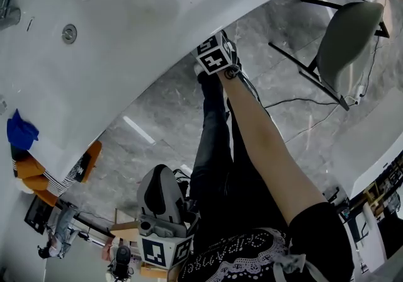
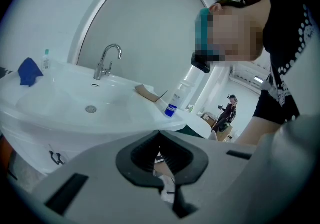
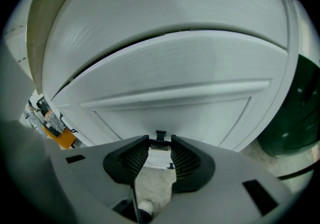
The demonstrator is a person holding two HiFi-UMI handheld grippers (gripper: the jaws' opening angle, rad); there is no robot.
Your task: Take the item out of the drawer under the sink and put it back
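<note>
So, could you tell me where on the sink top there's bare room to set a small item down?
The sink basin is bare around the drain, as is the rim just left of the faucet. Right of the faucet it is crowded: a brown card piece and a clear bottle.

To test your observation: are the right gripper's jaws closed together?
No, the right gripper holds its jaws apart, the dark drawer handle showing between them.

Our left gripper (image 2: 160,135): held low and drawn back, jaws closed together at the tips, nothing held between them. Our right gripper (image 3: 160,140): carried forward on our right arm (image 1: 267,148), bare and stretched out straight; jaws parted by a narrow gap.
</note>
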